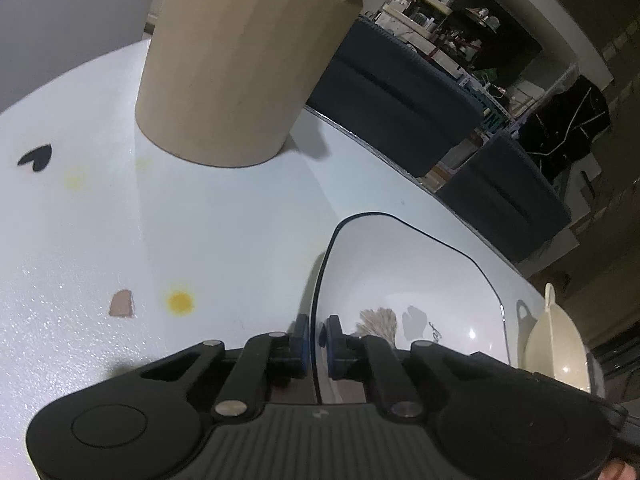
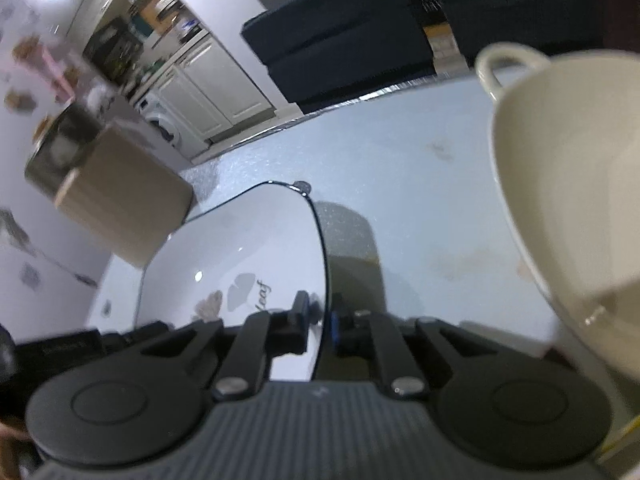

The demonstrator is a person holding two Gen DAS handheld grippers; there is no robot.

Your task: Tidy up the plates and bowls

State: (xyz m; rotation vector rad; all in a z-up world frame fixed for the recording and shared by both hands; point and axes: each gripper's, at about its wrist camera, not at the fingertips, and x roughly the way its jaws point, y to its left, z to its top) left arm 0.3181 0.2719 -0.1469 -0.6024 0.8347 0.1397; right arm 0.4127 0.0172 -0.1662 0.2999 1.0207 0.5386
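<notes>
L gripper (image 1: pixel 316 344): blue-padded fingers (image 1: pixel 335 338) pinch the near rim of a white rounded-square plate w/ thin dark edge (image 1: pixel 408 276), one pad on each face. R gripper (image 2: pixel 320 320) does likewise on the plate's opposite rim, fingers pressed onto it, so the plate is held btwn both grippers, tilted just above the pale blue-white worktop (image 1: pixel 220 220). Plate face shows a leaf print & script lettering. A cream ceramic bowl w/ loop handle (image 2: pixel 560 184) sits just beside the plate on the R gripper's side. Further out, a pale wooden cylinder block (image 1: pixel 236 64) stands on the worktop; yellow stains & a small black heart mark nearby. Dark blue sofa (image 1: pixel 400 92) beyond the worktop edge.
</notes>
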